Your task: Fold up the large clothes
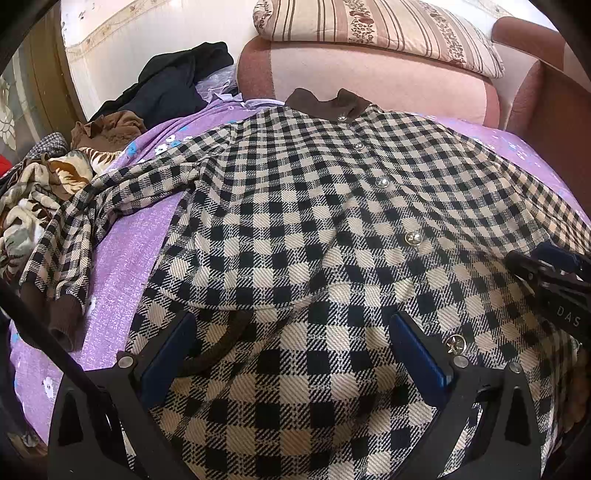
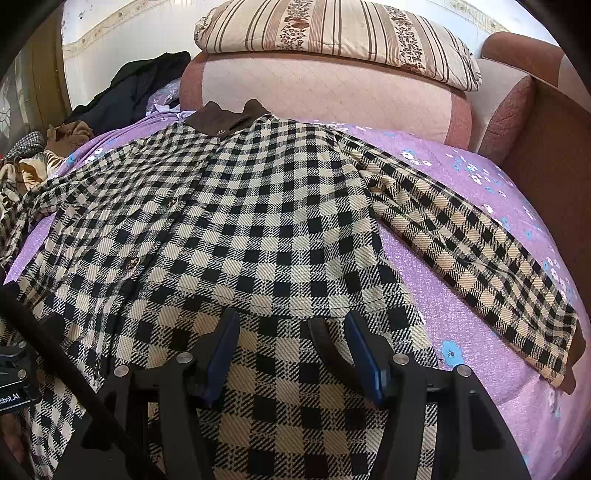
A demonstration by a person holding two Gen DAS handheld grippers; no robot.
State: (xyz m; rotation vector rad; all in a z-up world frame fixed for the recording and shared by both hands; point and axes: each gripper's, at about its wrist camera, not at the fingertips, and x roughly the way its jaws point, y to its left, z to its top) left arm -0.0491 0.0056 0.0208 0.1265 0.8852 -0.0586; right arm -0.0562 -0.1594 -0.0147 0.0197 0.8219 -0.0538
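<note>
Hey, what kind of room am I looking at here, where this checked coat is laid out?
Most likely a bedroom at home. The checked coat lies spread on a purple flowered bedsheet, a striped pillow sits on a padded pink headboard behind it, and more clothes are heaped at the side.

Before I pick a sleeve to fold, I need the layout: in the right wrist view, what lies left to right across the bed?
Clothes pile → checked coat body → its outstretched sleeve → bare purple floral sheet → reddish sofa arm.
</note>
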